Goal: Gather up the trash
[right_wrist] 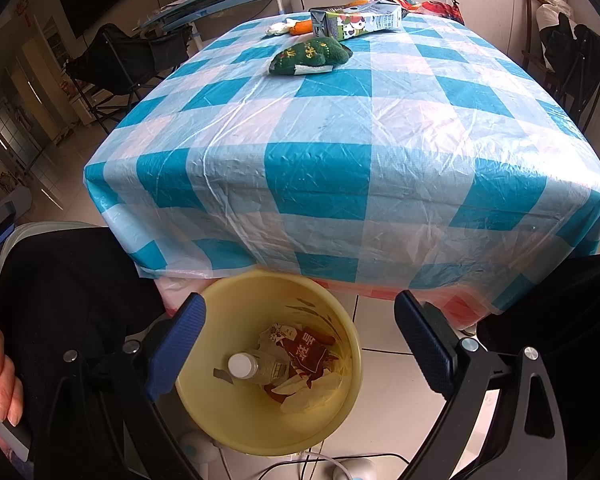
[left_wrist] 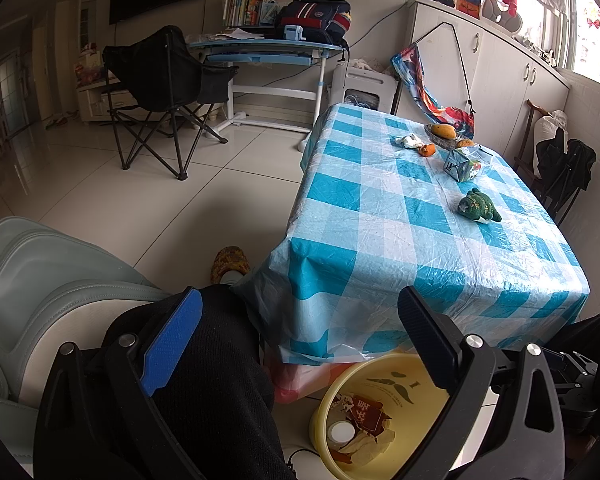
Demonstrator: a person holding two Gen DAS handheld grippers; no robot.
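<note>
Carton [right_wrist: 356, 22] lies on its side far ahead of our right gripper [right_wrist: 300, 344], jaws spread wide and empty above the yellow bin [right_wrist: 340, 392]; left gripper [left_wrist: 300, 344] likewise. Probably light, crushable: we'd pinch it mid-body.

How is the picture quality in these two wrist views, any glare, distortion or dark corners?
Left wrist view: window at upper right is blown out white, the floor tiles carry a soft sheen, corners go black. Right wrist view: strong fisheye bulge bends the checked tablecloth, whose plastic wrinkles catch pale glare; the yellow bin below is evenly lit and sharp.
</note>
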